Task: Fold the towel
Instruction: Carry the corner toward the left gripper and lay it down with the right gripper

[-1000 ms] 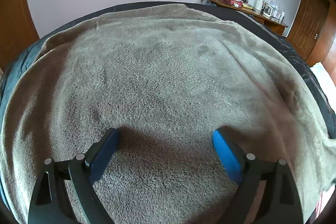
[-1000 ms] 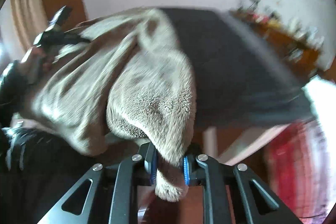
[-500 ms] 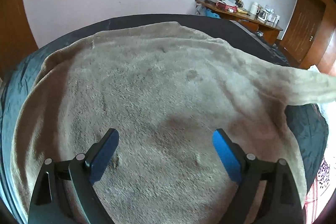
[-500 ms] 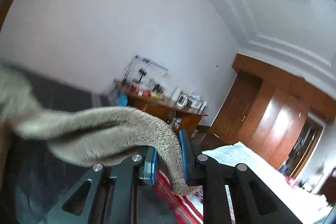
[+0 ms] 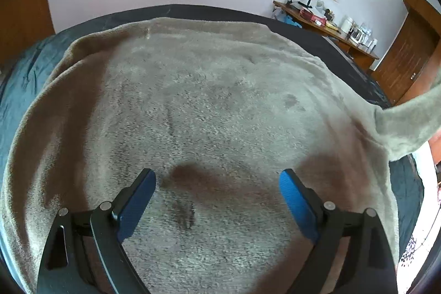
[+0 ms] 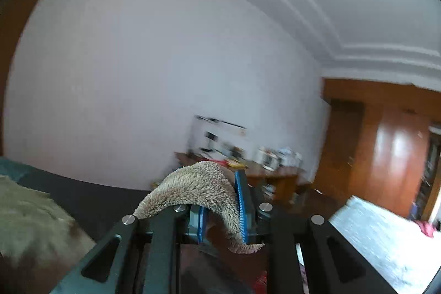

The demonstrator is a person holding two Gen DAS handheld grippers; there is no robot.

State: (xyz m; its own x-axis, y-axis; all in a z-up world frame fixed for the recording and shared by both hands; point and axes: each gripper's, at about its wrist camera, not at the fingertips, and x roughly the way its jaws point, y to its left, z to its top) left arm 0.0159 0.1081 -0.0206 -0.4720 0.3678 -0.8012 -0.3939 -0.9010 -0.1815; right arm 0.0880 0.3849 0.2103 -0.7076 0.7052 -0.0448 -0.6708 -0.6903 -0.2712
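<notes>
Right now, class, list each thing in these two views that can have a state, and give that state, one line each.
towel: spread flat on the bed, one corner lifted off at the right
left gripper: open, above the towel, holding nothing
right gripper: shut on the towel's corner, raised
wooden door: closed

The left claw (image 5: 217,197) shows two black angular arms, each pierced by a triangular cut-out and studded with round silver screws at the pivots, ending in flat bright-blue pads (image 5: 136,204). The right claw (image 6: 220,214) is built alike: matt black linkage bars, silver screw heads along the top edges, triangular openings in the outer arms, and blue pads (image 6: 241,208) whose inner faces are finely ribbed.
</notes>
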